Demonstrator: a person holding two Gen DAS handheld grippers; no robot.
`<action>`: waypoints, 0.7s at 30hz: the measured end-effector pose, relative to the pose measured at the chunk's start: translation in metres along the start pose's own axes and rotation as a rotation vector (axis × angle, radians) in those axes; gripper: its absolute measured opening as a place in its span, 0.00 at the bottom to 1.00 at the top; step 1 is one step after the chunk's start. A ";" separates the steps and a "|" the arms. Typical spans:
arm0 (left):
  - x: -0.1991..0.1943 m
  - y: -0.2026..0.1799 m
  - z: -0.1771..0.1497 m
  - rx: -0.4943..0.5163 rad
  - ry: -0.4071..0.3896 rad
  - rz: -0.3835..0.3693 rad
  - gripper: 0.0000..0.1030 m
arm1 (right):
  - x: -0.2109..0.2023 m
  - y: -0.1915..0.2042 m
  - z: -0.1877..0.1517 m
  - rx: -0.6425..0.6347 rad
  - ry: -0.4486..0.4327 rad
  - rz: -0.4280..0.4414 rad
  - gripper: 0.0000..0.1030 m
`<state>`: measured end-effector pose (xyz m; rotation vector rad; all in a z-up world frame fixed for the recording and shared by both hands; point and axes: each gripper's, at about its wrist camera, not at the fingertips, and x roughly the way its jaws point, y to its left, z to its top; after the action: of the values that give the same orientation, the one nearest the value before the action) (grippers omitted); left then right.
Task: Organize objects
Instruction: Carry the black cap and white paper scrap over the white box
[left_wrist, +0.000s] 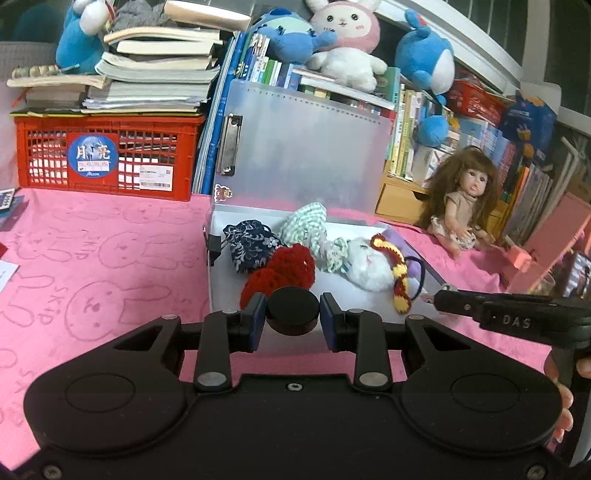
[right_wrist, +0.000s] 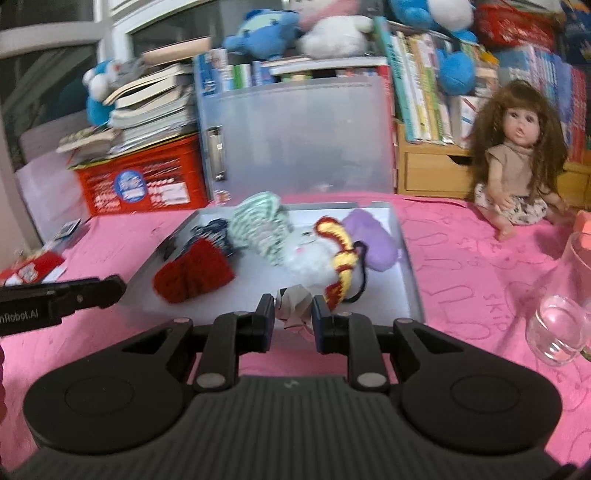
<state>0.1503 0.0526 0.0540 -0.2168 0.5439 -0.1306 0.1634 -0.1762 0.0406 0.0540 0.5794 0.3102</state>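
Note:
My left gripper (left_wrist: 293, 305) is shut on a black round puck (left_wrist: 293, 320), held just before the near edge of an open translucent box (left_wrist: 424, 271). The box holds a navy floral scrunchie (left_wrist: 249, 245), a red crochet piece (left_wrist: 284, 271), a green checked scrunchie (left_wrist: 308, 225), a white fluffy one (left_wrist: 367, 264), a yellow-red band (left_wrist: 397, 277) and a purple one. My right gripper (right_wrist: 293, 305) is shut on a crumpled whitish scrap (right_wrist: 293, 312) over the box's near edge (right_wrist: 412, 266). In the left wrist view its tip (left_wrist: 441, 296) reaches the box's right corner.
The box lid (left_wrist: 310, 147) stands upright behind the box. A red crate (left_wrist: 107, 155) under stacked books is at the back left. A doll (right_wrist: 517, 162) sits at the right, and a clear glass jar (right_wrist: 557, 325) stands at the near right. Plush toys and books line the back.

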 end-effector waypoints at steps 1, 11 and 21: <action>0.005 0.001 0.002 -0.007 0.004 0.000 0.29 | 0.003 -0.005 0.003 0.018 0.004 0.003 0.25; 0.067 -0.002 0.011 -0.028 0.058 0.019 0.29 | 0.047 -0.023 0.018 0.144 0.077 0.077 0.25; 0.093 -0.009 0.016 0.052 0.021 0.047 0.29 | 0.078 -0.024 0.013 0.153 0.129 0.046 0.25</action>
<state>0.2371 0.0294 0.0228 -0.1518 0.5658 -0.1019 0.2384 -0.1749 0.0070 0.1966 0.7301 0.3155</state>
